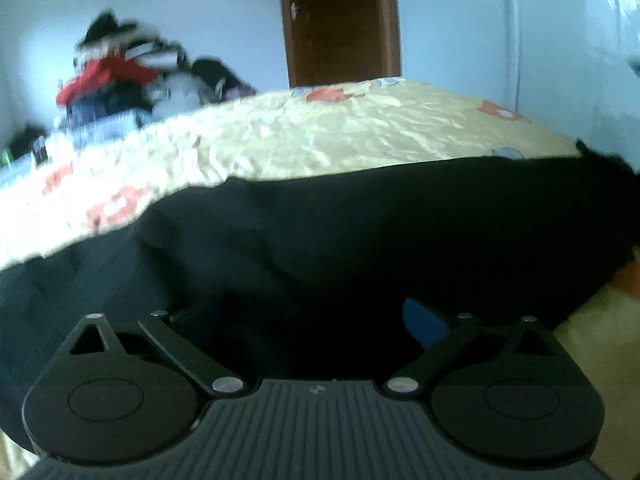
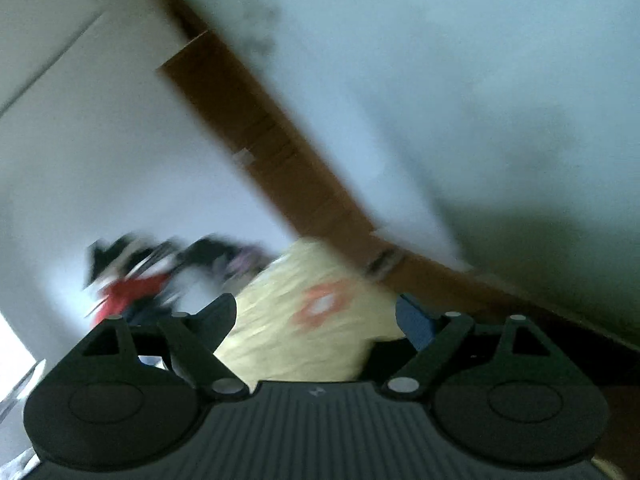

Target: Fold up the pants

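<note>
The black pants [image 1: 360, 232] lie spread across the near part of the yellow bedspread [image 1: 320, 136] in the left wrist view. My left gripper [image 1: 312, 320] sits low over the dark cloth; its fingers are wide apart, a blue pad [image 1: 424, 320] shows on the right one, and the left fingertip is lost against the black cloth. My right gripper [image 2: 316, 316] is tilted and lifted, pointing at the wall and door; its fingers stand apart with nothing between them. A dark strip at its lower right may be the pants; I cannot tell.
A pile of mixed clothes [image 1: 120, 76] lies at the far left of the bed, also in the right wrist view [image 2: 132, 276]. A brown door [image 1: 340, 20] stands behind the bed in a white wall. The bedspread [image 2: 304, 320] has orange prints.
</note>
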{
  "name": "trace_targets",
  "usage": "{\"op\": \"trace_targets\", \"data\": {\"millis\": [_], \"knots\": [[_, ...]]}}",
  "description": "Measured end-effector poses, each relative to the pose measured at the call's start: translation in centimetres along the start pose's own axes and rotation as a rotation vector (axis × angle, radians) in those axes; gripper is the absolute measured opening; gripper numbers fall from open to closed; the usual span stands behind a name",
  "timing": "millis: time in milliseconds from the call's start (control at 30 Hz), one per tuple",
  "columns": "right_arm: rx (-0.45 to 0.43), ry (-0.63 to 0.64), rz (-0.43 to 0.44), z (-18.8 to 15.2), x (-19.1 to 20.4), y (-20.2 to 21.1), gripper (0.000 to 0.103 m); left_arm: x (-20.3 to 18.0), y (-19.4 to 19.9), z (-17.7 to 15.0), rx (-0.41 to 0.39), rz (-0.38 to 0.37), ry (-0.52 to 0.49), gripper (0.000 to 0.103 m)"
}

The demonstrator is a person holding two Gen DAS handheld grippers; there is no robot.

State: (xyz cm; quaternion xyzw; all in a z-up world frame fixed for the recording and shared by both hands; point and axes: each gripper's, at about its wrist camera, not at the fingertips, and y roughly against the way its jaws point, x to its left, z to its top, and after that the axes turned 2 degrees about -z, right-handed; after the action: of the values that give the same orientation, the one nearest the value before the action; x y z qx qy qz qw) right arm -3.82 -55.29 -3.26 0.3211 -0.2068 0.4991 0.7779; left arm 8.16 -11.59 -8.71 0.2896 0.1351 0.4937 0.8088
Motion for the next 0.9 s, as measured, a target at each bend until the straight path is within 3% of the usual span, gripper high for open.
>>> {"op": "trace_targets", "data": {"millis": [100, 200, 333, 433, 500, 567, 667, 800, 900], "knots": [[0.003, -0.114, -0.107, -0.7, -3.3, 2.1, 0.088, 0.9, -0.1, 0.0, 0.013, -0.027, 0.044, 0.103], [0.039, -0.212, -0.173, -1.8, -6.5, 3.1, 0.089, 0.4, 0.1, -0.2, 0.007, -0.009, 0.02, 0.103], [0.077, -0.301, -0.135, -3.5, -8.0, 3.6, 0.089, 0.4, 0.1, -0.2, 0.009, -0.012, 0.024, 0.103], [0.094, -0.266, -0.101, -3.6, -7.2, 2.9, 0.089, 0.4, 0.1, -0.1, 0.009, -0.011, 0.024, 0.103], [0.075, -0.193, -0.198, -2.9, -6.7, 2.0, 0.089, 0.4, -0.1, -0.1, 0.01, -0.012, 0.025, 0.103], [0.075, -0.207, -0.223, -2.7, -7.2, 1.0, 0.089, 0.4, 0.0, -0.1, 0.01, -0.012, 0.025, 0.103], [0.14, -0.385, -0.114, -3.1, -9.6, -0.7, 0.089, 0.4, 0.0, -0.1, 0.01, -0.012, 0.025, 0.103], [0.116, -0.562, -0.029, -3.9, -12.4, -1.0, 0.089, 0.4, 0.0, -0.1, 0.01, -0.012, 0.025, 0.103], [0.115, -0.609, 0.054, -4.4, -12.7, -0.1, 0.088, 0.4, 0.0, -0.1, 0.01, -0.012, 0.025, 0.103]]}}
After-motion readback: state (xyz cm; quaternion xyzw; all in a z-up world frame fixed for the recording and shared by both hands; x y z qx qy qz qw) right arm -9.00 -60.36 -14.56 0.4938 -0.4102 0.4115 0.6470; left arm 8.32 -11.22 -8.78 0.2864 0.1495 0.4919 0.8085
